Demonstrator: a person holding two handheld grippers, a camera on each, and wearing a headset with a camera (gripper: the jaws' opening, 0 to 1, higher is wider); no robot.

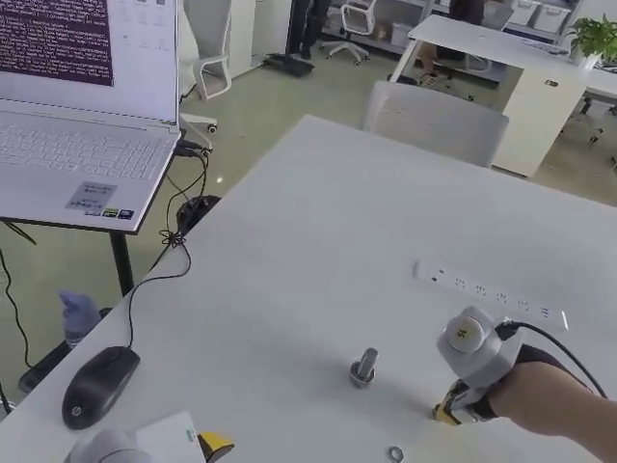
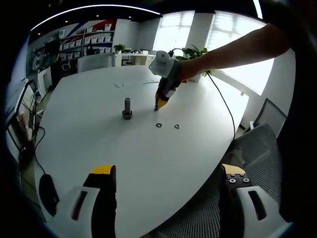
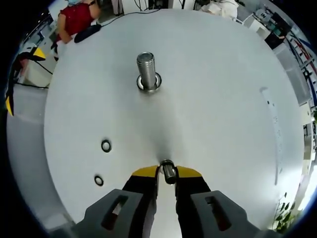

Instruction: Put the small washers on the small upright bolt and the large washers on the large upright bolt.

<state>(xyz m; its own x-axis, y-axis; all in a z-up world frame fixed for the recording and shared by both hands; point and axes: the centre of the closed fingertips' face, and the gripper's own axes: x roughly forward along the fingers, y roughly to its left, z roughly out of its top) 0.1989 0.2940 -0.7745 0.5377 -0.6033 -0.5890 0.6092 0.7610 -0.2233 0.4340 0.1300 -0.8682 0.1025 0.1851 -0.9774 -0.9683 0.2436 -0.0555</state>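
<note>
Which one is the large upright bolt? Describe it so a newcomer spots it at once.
On the white table, look between the power strip and the black mouse, beside the right gripper, which is shut on a small bolt. The large upright bolt stands there alone, a tall grey metal cylinder on a wider base, unlike the two washers lying flat nearby.

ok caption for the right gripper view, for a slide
Right gripper shut on the small bolt, large upright bolt ahead, two loose washers on the white table.
</note>
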